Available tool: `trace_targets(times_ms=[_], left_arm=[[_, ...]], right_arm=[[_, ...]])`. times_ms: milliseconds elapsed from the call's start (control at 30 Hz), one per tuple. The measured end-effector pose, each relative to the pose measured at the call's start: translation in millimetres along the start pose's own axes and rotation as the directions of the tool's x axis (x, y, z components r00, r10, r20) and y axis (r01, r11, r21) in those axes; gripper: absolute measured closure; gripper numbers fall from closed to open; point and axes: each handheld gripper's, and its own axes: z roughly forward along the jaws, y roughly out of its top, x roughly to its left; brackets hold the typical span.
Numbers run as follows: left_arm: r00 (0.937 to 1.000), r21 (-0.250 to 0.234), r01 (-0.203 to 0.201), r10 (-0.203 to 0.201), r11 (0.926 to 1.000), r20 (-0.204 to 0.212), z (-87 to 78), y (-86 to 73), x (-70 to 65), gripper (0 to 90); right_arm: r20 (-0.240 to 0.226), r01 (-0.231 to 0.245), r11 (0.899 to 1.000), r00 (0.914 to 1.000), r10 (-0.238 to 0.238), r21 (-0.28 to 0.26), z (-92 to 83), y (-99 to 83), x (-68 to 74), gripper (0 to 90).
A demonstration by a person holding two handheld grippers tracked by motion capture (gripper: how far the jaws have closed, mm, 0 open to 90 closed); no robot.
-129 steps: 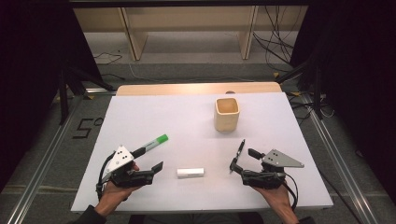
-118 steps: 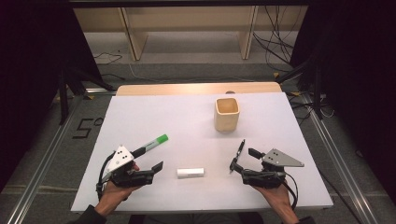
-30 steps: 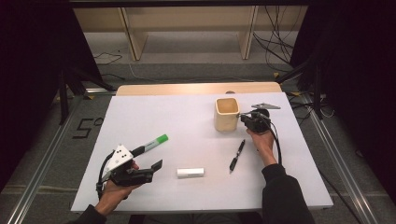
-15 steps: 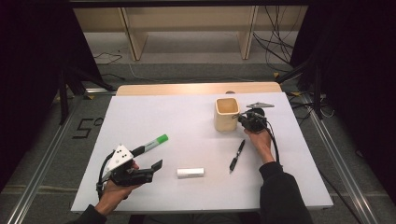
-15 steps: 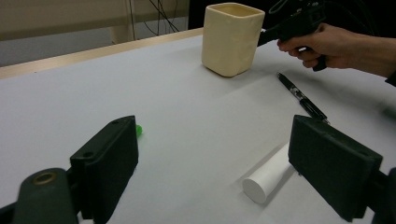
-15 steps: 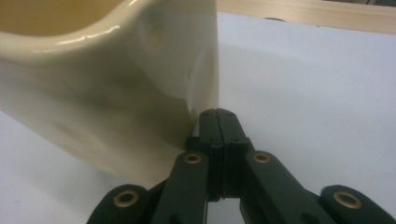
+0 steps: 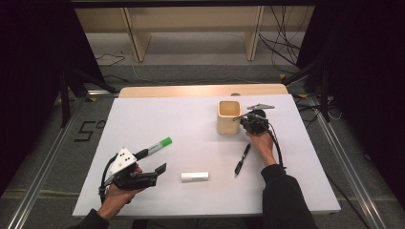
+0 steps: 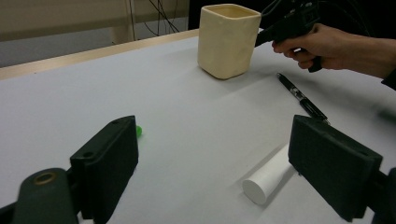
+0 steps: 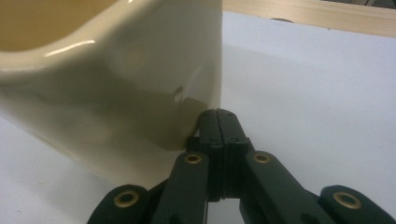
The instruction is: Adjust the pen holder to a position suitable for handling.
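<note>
Since the earliest frames, the right hand-held gripper [image 7: 244, 119] has left the pen [image 7: 242, 159] on the table [image 7: 143, 119] and gone up to the cup [image 7: 229, 117]. Its jaws are closed, empty, tips against the cup's side wall. Left hand-held gripper [image 7: 160, 168] rests open near the marker [image 7: 154, 147], an eraser [image 7: 194, 176] just beside it.

Glossy, smooth cream ceramic cup [image 9: 116, 70] on matt white table [image 7: 157, 119].
</note>
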Motion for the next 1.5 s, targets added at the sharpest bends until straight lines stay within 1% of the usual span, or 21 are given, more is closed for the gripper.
trace_targets(times_ms=[133, 300, 333, 567, 600, 633, 933, 1033, 1200, 1333, 1500], left_arm=[[1.0000, -0.001, 0.002, -0.002, 1.0000, -0.001, 0.7, -0.1, -0.2, 15.4], [1.0000, 0.000, -0.001, 0.001, 1.0000, 0.000, 0.8, 0.1, -0.5, 15.4], [1.0000, -0.001, 0.000, 0.000, 1.0000, 0.000, 0.8, 0.1, -0.5, 15.4], [1.0000, -0.001, -0.002, 0.002, 1.0000, 0.001, 0.4, 0.2, 0.0, 15.4], [1.0000, -0.001, -0.001, 0.001, 1.0000, 0.001, 0.4, 0.2, 0.0, 15.4], [1.0000, -0.002, -0.001, 0.001, 1.0000, 0.002, 0.3, 0.2, 0.1, 15.4], [1.0000, -0.003, -0.002, 0.002, 1.0000, 0.004, 0.0, 0.5, -0.1, 15.4], [1.0000, -0.002, -0.002, 0.002, 1.0000, 0.005, -0.2, 0.6, 0.0, 15.4], [1.0000, -0.003, -0.002, 0.002, 1.0000, 0.006, -0.5, 0.7, -0.2, 15.4], [1.0000, -0.004, 0.001, -0.001, 1.0000, 0.005, -0.3, 0.7, -0.1, 15.4], [1.0000, -0.003, -0.002, 0.003, 1.0000, 0.007, -0.2, 0.6, -0.2, 15.4]], right_arm=[[-0.002, 0.004, 1.000, 1.0000, -0.004, -0.005, 2.8, 0.9, 5.1, 90.0], [-0.007, 0.015, 1.000, 0.9999, -0.015, 0.005, 7.8, 5.7, 13.2, 90.0], [-0.005, 0.024, 1.000, 0.9997, -0.024, 0.006, 9.1, 6.7, 15.2, 90.0], [-0.029, 0.041, 0.999, 0.9988, -0.041, 0.009, 20.3, 14.1, 33.2, 90.0], [-0.033, 0.051, 0.999, 0.9982, -0.051, 0.010, 23.3, 16.4, 38.6, 90.0], [-0.033, 0.051, 0.999, 0.9982, -0.051, 0.010, 23.3, 16.4, 38.6, 90.0], [-0.055, 0.082, 0.997, 0.9953, -0.080, 0.018, 35.2, 25.3, 60.1, 90.0], [-0.059, 0.082, 0.996, 0.9950, -0.081, 0.022, 36.7, 26.7, 62.7, 90.0], [-0.068, 0.097, 0.995, 0.9931, -0.096, 0.022, 40.4, 29.2, 68.5, 90.0], [-0.070, 0.084, 0.996, 0.9941, -0.082, 0.019, 41.2, 29.3, 68.0, 90.0], [-0.069, 0.085, 0.996, 0.9941, -0.084, 0.022, 41.5, 30.4, 68.0, 90.0]])
